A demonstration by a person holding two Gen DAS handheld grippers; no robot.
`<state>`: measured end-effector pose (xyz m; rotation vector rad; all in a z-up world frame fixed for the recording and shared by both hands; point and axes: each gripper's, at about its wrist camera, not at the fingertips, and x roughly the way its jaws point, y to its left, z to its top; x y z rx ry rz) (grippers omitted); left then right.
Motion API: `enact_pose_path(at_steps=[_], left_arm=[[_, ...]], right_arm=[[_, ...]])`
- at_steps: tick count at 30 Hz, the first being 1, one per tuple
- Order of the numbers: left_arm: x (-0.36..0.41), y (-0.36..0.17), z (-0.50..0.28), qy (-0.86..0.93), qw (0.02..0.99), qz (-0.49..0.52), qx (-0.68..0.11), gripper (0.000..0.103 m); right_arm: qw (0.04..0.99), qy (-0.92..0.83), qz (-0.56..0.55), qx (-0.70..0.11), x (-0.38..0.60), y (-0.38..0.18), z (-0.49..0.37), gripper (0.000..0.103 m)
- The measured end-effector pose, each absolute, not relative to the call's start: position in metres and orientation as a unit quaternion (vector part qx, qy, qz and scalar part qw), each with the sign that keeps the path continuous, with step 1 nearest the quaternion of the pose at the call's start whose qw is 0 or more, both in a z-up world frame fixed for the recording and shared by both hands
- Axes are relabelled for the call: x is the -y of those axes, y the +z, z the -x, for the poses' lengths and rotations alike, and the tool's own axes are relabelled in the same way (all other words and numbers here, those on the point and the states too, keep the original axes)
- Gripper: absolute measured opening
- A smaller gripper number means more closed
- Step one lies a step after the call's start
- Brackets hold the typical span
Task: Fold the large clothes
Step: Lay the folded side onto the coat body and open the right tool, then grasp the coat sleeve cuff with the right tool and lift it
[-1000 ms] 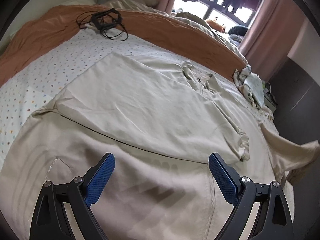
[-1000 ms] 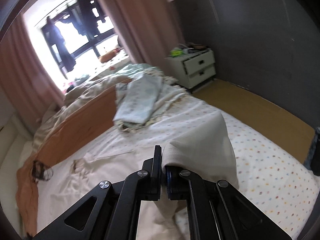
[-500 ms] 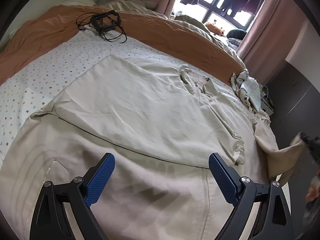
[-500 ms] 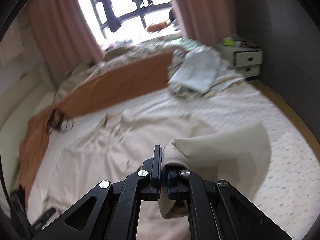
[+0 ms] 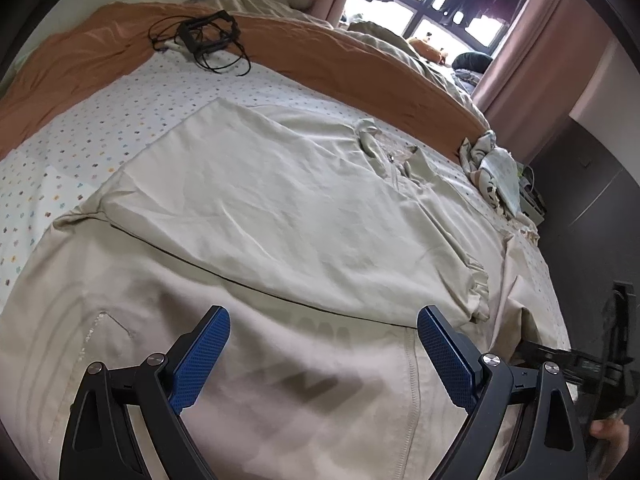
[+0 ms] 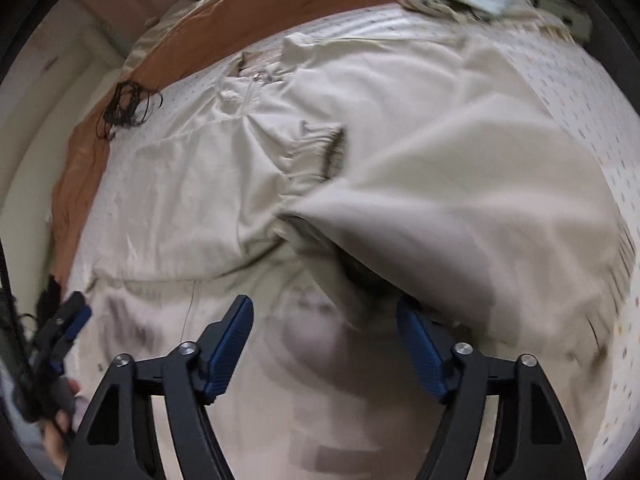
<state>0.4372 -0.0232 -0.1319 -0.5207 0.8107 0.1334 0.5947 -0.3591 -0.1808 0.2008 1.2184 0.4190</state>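
Above the beige garment (image 6: 460,152), right gripper (image 6: 324,344) jaws are opening, empty.

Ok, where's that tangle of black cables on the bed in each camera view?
Left wrist view: the black cables lie at upper left, on the edge of the orange blanket.
Right wrist view: the black cables lie at left, above middle, beside the same blanket.
Shared landmark: the orange blanket.

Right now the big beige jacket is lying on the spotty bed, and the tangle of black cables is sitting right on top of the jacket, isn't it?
Not quite. The beige jacket does lie on the spotty bed, but the black cables are not on it. The left wrist view shows them apart from the jacket, at the edge of the orange blanket.
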Motion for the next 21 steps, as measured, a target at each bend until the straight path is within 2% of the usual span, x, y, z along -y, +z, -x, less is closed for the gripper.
enact_pose_path(at_steps=[6,11,21], left_arm=[[0.029,-0.128,-0.437,0.053,0.886,0.252,-0.386,0.095],[0.033,-0.119,-0.433,0.052,0.893,0.250,-0.371,0.095],[0.047,-0.111,-0.436,0.036,0.897,0.240,-0.370,0.095]], right_arm=[[0.816,0.199,-0.134,-0.525,0.435,-0.140,-0.571,0.075],[0.850,0.133,-0.159,-0.484,0.514,-0.116,-0.561,0.075],[0.862,0.012,-0.233,-0.449,0.625,-0.134,-0.560,0.075]])
